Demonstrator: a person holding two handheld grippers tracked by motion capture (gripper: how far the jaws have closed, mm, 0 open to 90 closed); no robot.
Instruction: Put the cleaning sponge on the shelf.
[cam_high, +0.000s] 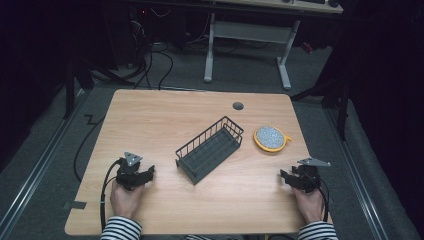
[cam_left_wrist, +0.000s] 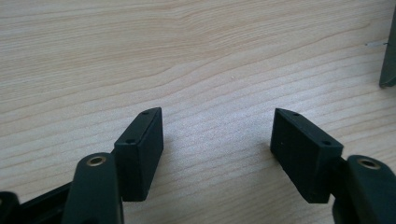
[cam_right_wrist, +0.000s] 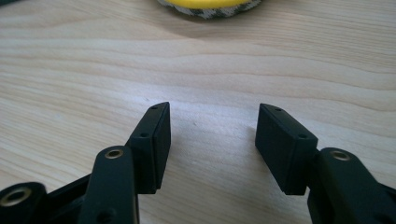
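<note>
Two hand-held grippers rest apart on a wooden table (cam_high: 150, 120), with a wire basket (cam_high: 210, 148) between them.

From the high view, the dark basket lies slantwise near the table's middle. The left gripper (cam_high: 150, 172) sits well to the basket's left, near the front edge, held by a hand (cam_high: 125, 197) in a striped sleeve. The right gripper (cam_high: 284, 176) sits well to the basket's right, in the other hand (cam_high: 309, 202). A round yellow-rimmed sponge (cam_high: 271, 138) with a speckled grey top lies just right of the basket. The left gripper view shows its jaws spread wide over bare wood, holding nothing, with a dark edge of the basket (cam_left_wrist: 387, 60) at the far right. The right gripper view shows its jaws likewise released and empty, the sponge (cam_right_wrist: 210, 7) ahead at the top. Beyond the table lie grey carpet (cam_high: 240, 75), loose cables (cam_high: 150, 65) and a white-legged desk (cam_high: 250, 35) in a dim room.
</note>
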